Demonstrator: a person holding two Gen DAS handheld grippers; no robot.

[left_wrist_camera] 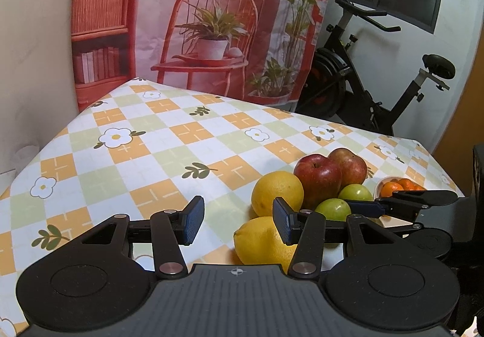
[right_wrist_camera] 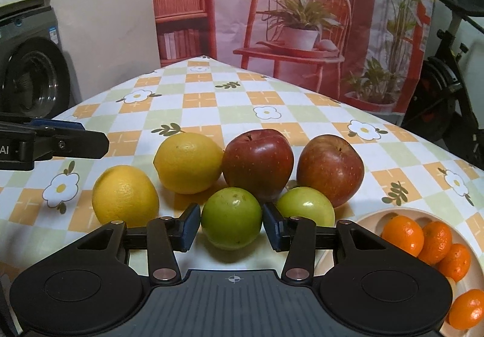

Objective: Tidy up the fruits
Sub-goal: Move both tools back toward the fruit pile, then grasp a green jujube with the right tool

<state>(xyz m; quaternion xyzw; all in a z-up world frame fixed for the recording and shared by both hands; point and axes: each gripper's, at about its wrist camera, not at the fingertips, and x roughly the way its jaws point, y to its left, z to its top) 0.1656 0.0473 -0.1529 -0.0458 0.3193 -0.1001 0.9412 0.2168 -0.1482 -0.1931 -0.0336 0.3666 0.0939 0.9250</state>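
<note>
On the checked tablecloth lie two lemons (right_wrist_camera: pixel 125 194) (right_wrist_camera: pixel 188 162), two red apples (right_wrist_camera: pixel 257 162) (right_wrist_camera: pixel 330 170) and two green fruits (right_wrist_camera: pixel 231 218) (right_wrist_camera: pixel 306 206). My right gripper (right_wrist_camera: pixel 231 226) is open with its jaws on either side of the left green fruit, close to it. My left gripper (left_wrist_camera: pixel 238 220) is open and empty, hovering left of the fruit pile, with the near lemon (left_wrist_camera: pixel 260 241) by its right finger. A cream plate (right_wrist_camera: pixel 475 249) at the right holds several tangerines (right_wrist_camera: pixel 403 234).
The table (left_wrist_camera: pixel 169 137) ends in a far corner before a printed backdrop (left_wrist_camera: pixel 211 19). An exercise bike (left_wrist_camera: pixel 363 79) stands right of the table. A washing machine (right_wrist_camera: pixel 30 70) stands to the left. The left gripper shows at the left edge of the right wrist view (right_wrist_camera: pixel 45 141).
</note>
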